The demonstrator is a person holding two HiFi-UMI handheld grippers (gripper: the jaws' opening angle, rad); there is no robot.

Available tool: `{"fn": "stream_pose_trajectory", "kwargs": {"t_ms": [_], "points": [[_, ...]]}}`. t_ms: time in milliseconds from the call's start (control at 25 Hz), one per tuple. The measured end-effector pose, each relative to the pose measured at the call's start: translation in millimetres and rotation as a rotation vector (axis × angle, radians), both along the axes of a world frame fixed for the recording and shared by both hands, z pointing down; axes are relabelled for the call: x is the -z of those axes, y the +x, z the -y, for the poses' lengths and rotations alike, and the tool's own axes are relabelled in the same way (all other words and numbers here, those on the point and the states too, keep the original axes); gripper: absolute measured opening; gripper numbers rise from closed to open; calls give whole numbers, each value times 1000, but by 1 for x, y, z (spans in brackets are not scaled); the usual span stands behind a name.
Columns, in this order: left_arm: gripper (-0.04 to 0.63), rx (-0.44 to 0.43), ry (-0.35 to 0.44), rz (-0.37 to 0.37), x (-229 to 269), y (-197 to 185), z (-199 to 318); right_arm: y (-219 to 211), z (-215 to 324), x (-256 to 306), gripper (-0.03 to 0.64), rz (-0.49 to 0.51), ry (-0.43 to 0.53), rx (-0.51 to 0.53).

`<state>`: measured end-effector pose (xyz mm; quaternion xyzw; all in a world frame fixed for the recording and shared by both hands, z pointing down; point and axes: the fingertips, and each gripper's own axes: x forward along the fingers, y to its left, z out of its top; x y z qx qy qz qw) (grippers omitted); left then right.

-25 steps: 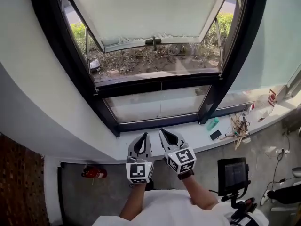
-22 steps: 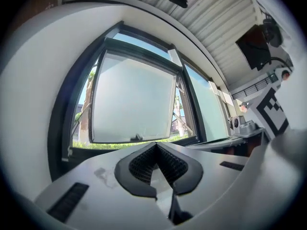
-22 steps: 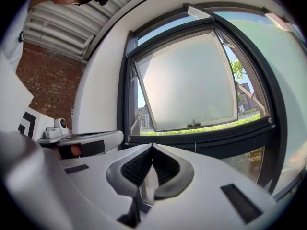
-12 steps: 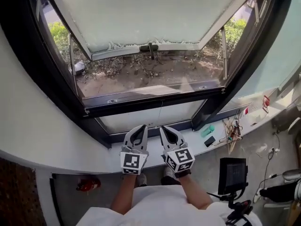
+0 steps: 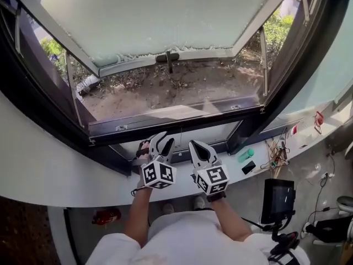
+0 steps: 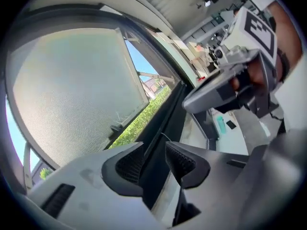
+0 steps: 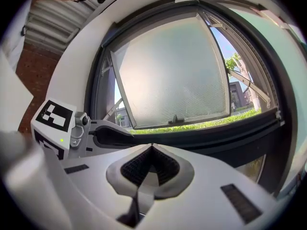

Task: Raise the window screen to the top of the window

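The left gripper (image 5: 161,142) is held before the dark window frame (image 5: 176,120), its jaws opening, and nothing is gripped by them. At its three o'clock, the right gripper (image 5: 199,148) is clenched shut and empty. The window screen (image 5: 160,15) is seen at twelve o'clock, tilted outward.

left hand-held gripper (image 5: 163,139): jaws opening, empty | right hand-held gripper (image 5: 196,144): jaws together

On white window sill (image 5: 231,167), right side: small teal plastic bottle (image 5: 247,155), flat black device (image 5: 250,167) just beside, tangle of wires (image 5: 277,152) further right. Below, black screen on stand (image 5: 279,199). Red object on floor (image 5: 107,216), left.
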<state>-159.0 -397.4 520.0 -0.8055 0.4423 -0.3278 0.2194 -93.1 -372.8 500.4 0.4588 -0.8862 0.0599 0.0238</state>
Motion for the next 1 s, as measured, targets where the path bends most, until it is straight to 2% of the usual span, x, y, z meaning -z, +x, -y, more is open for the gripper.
{"fn": "stream_pose_trajectory", "kwargs": {"t_ms": [160,240,600,720,840,1000], "points": [[131,5,2,234,-16,8,16,20,15,-3,0,8,-10,-3],[138,10,1,290,-22,12,23,29,20,-6,0,17,-26,-10],[141,17,39,420,-30,13,34,36,22,-29,0,14,-74,-11],[141,10,61,427,-31,13,35,33,25,-53,0,-27,-114,1],[156,-2,56,419,-32,14,35,28,30,-96,6,-103,-194,31],[156,-11,41,449,-34,15,34,18,32,-154,90,-185,-282,79]]}}
